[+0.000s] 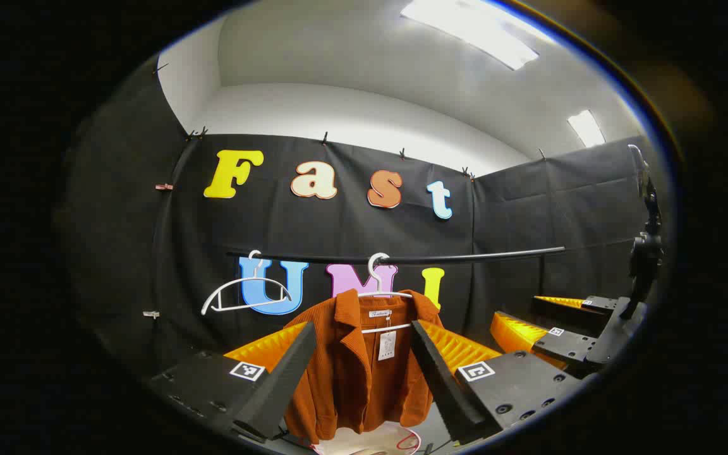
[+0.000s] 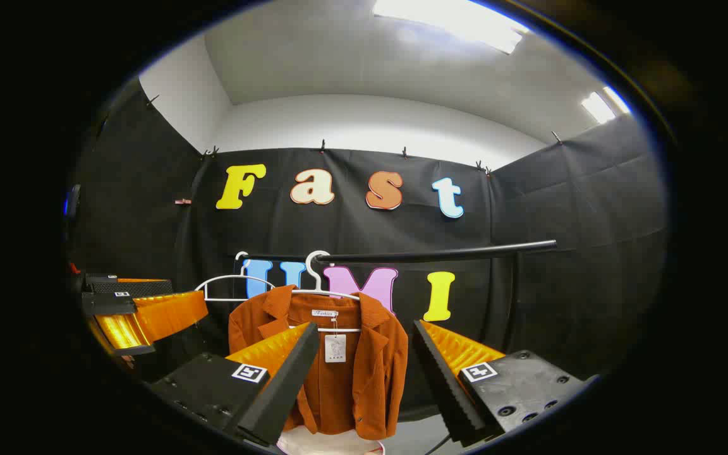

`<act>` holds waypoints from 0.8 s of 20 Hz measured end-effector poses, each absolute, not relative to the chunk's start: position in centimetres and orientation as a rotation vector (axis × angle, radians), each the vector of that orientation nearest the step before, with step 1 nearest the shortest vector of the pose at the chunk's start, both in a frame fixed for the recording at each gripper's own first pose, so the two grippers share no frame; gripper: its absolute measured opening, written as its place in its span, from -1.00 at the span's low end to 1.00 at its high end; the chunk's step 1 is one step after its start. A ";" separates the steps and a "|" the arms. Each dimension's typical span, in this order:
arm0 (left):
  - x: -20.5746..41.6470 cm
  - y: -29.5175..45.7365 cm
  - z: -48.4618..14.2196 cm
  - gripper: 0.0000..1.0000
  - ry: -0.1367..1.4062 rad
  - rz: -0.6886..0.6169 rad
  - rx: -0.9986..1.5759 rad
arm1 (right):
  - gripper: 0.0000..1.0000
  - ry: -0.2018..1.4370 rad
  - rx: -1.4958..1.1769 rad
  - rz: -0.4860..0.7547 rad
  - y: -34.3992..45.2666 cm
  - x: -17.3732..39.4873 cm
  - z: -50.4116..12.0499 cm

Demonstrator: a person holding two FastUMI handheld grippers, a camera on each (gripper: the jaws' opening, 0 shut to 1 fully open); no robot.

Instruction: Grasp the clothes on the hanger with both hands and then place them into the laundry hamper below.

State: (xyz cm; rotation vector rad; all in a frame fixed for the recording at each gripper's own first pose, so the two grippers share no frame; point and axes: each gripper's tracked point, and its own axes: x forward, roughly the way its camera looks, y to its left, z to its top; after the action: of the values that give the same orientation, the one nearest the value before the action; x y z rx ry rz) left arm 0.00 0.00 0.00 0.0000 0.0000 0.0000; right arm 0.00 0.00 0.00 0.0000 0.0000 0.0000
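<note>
My left gripper [image 1: 364, 373] sits at the bottom of the left gripper view, fingers spread wide w/ nothing between them but air; the jacket shows thru the gap, well beyond the tips. Same for my right gripper [image 2: 364, 373] at the bottom of the right gripper view: spread wide, holding nothing. In the left gripper view the right gripper also shows at the right edge, approx level w/ mine.

Step in hand, as I judge it: the approach, no grasp yet. To do it well I'd bring both grippers in together, one to each shoulder of the jacket, close on cloth only, not on the hanger wire, then lift enough to clear the shoulders off the hanger before lowering. Risk: pinching the hanger along w/ the fabric, or pulling one side first so the garment twists.

Next out, centre-low in both views: the rust-orange corduroy jacket [image 1: 357, 366] on a white hanger [image 1: 380, 278], a paper tag [image 1: 387, 345] dangling at the collar. Below its hem, bottom centre, a pale rim that I take for the laundry hamper [image 2: 332, 443]; contents: can't tell, too little of it visible.

Farther back, the black rail [image 1: 465, 257] runs across mid-frame, w/ a second, bare white hanger [image 1: 244, 297] to the left of the jacket.
</note>
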 end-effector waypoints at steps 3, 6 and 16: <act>0.0 0.2 -0.2 0.89 0.003 0.008 -0.003 | 0.92 0.002 0.011 -0.004 -0.1 0.0 -0.2; 0.2 0.4 -0.6 0.89 0.009 0.010 -0.014 | 0.92 0.010 0.020 -0.007 0.0 0.1 -0.4; -0.5 0.6 -0.2 0.89 -0.015 0.004 -0.011 | 0.92 0.023 0.013 -0.016 -0.1 0.0 -0.3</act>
State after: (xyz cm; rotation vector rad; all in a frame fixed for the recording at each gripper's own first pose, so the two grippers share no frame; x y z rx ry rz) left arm -0.53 0.62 -0.22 -0.0111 -0.0146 0.0042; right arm 0.02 -0.05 -0.26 0.0129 0.0230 -0.0161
